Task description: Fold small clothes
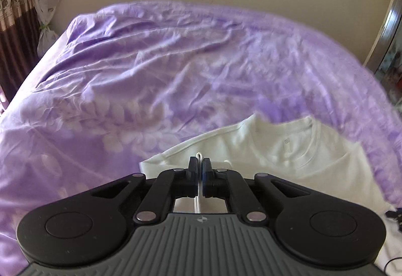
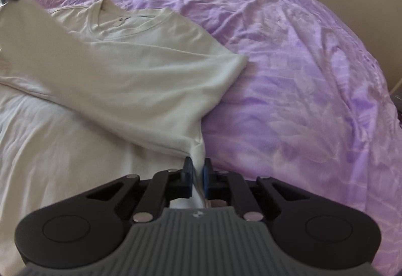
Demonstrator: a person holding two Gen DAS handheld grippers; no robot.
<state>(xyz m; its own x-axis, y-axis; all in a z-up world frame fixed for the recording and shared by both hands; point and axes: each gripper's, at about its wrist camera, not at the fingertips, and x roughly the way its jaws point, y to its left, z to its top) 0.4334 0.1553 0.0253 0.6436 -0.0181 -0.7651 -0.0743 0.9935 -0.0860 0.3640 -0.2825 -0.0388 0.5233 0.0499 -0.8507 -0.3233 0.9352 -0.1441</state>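
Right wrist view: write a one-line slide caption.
Right gripper shut on a white T-shirt at its edge, the shirt spread over a purple bedsheet.

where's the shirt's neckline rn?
Right wrist view: the neckline sits upper left, on the white shirt spread over the purple bedsheet, far from the right gripper pinching the shirt's near edge.

I am in a home bedroom: a bed [image 1: 176,70] under a purple floral sheet, patterned curtains [image 1: 15,12] beside it.
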